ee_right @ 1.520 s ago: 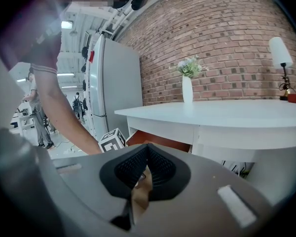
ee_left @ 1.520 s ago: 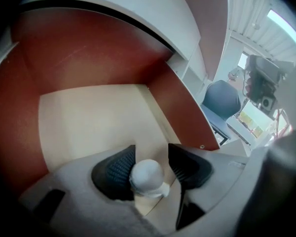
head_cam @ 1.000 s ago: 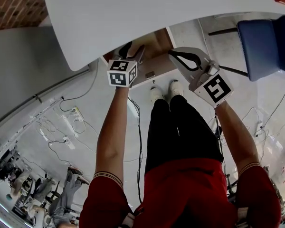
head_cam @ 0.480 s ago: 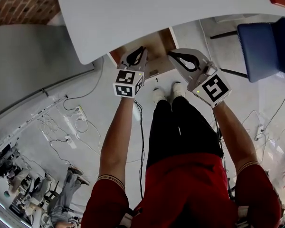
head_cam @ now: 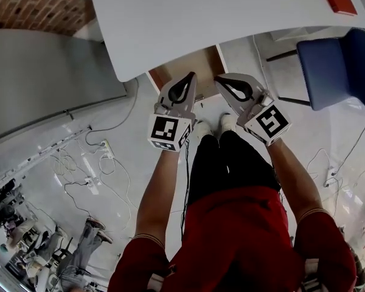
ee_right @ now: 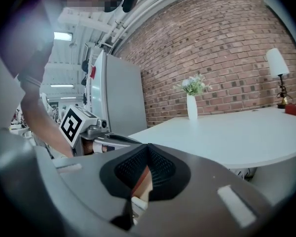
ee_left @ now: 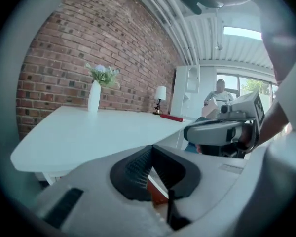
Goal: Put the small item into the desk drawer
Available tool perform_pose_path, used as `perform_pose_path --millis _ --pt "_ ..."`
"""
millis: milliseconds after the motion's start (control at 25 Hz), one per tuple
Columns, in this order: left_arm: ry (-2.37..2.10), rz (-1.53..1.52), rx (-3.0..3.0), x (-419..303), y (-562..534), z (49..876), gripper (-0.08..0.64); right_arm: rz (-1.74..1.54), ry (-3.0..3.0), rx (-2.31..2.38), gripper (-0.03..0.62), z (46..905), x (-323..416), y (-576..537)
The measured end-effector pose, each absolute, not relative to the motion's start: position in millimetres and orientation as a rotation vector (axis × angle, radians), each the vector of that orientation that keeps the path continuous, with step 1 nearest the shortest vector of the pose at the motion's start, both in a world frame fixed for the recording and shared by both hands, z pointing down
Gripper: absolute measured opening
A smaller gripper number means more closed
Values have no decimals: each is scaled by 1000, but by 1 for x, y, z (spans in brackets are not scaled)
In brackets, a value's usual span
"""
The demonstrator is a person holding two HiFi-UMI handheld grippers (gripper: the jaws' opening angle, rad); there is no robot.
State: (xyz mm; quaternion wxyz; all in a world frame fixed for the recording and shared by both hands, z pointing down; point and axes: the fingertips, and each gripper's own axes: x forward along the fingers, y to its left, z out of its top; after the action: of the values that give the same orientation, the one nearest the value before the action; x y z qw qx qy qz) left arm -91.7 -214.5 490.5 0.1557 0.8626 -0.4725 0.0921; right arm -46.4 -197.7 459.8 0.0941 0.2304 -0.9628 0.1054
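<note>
Left gripper (head_cam: 188, 81) and right gripper (head_cam: 222, 81) hover with jaws pressed together and empty, just before the open drawer (head_cam: 198, 62) under the desk (head_cam: 219, 17); the small item shows in no view and is presumably inside, so the next move is likely a square push to close the drawer.

White desk (head_cam: 231, 17), brown wooden drawer (head_cam: 194, 62), blue chair (head_cam: 330, 66). Red-brown brick wall (ee_left: 64, 48), white vase (ee_left: 93, 97). Black-and-white square markers on left gripper (head_cam: 191, 76) and right gripper (head_cam: 218, 79).
</note>
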Motion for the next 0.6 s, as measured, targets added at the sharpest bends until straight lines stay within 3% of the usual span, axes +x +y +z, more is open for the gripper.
perform_pose_path --millis 600 --pt "-1392 43 2711 -63 -147 309 2 279 -3074 691 8 315 -23 -142"
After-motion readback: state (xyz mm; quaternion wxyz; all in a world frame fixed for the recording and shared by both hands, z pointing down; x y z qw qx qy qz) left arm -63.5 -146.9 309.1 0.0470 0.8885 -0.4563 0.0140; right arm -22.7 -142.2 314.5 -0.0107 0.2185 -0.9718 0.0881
